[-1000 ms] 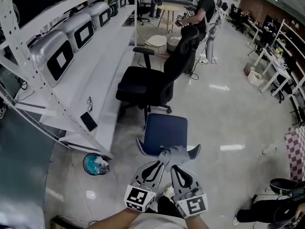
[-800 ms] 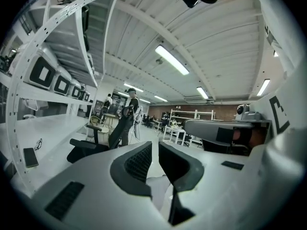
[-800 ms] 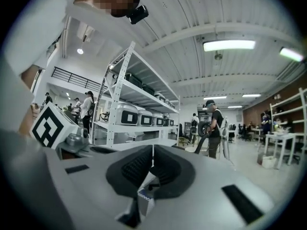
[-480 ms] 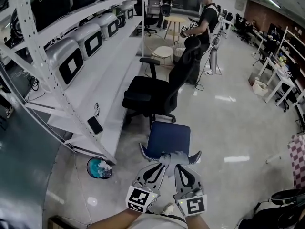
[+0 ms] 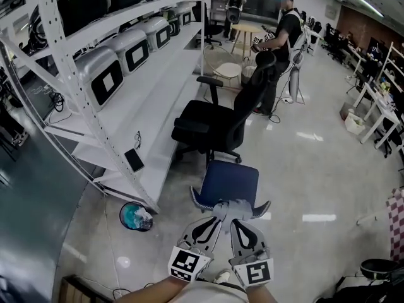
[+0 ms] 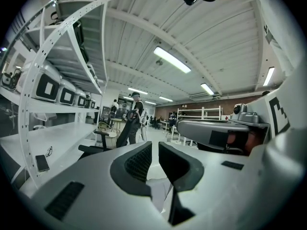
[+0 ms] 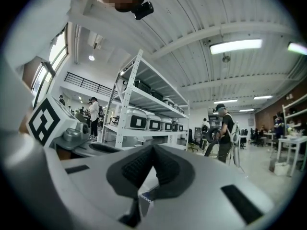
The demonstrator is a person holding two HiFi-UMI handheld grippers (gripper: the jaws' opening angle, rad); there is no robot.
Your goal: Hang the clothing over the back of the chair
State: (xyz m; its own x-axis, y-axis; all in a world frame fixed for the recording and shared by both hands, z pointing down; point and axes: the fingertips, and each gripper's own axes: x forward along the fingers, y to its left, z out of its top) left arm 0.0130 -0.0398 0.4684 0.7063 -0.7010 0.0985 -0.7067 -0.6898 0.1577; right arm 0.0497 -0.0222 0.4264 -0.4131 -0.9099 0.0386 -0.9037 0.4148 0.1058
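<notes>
A navy garment (image 5: 227,180) with a grey collar hangs spread below my two grippers, over the floor just in front of the black office chair (image 5: 211,125). Its tall back (image 5: 254,96) faces away to the right. My left gripper (image 5: 218,212) and right gripper (image 5: 235,216) sit side by side, both shut on the grey collar. In the left gripper view, cloth (image 6: 160,195) shows under the left gripper (image 6: 155,150), with the chair (image 6: 122,133) ahead. In the right gripper view the right gripper (image 7: 153,152) pinches a patterned hem (image 7: 145,198).
A white shelving rack (image 5: 126,87) with grey machines runs along the left, with a phone (image 5: 134,160) on its low shelf. A teal bin (image 5: 136,216) stands on the floor by it. A person (image 5: 287,33) stands behind the chair near a round table (image 5: 243,29).
Both grippers have carried the garment slightly forward and up, still shut on it. The view has lifted and swung, so the chair and rack sit further right.
</notes>
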